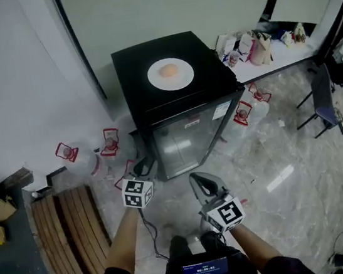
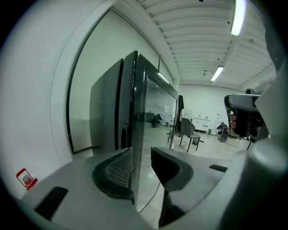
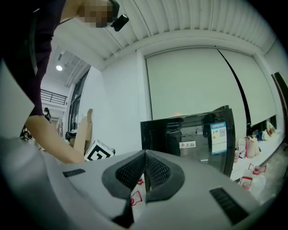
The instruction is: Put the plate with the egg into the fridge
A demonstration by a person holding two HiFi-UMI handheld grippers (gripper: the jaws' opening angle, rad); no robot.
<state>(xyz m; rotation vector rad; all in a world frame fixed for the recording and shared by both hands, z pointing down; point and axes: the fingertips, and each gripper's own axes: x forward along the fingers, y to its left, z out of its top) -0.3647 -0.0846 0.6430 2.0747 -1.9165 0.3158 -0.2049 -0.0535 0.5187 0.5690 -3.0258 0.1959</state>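
Note:
A white plate (image 1: 170, 74) with a brownish egg (image 1: 169, 70) lies on top of a black mini fridge (image 1: 183, 109) with a glass door (image 1: 182, 144). My left gripper (image 1: 145, 166) is at the door's left edge. In the left gripper view it (image 2: 140, 168) is open, with the door's edge (image 2: 135, 117) running between its jaws. My right gripper (image 1: 198, 181) hangs in front of the door, lower down and apart from it. It (image 3: 145, 173) is shut with nothing in it, and the fridge (image 3: 198, 134) stands ahead of it.
Water jugs with red handles (image 1: 67, 152) (image 1: 110, 142) (image 1: 242, 114) stand on the floor on both sides of the fridge. A wooden bench (image 1: 71, 236) is at the left. A white table with bags (image 1: 261, 51) and a chair (image 1: 323, 96) are at the right.

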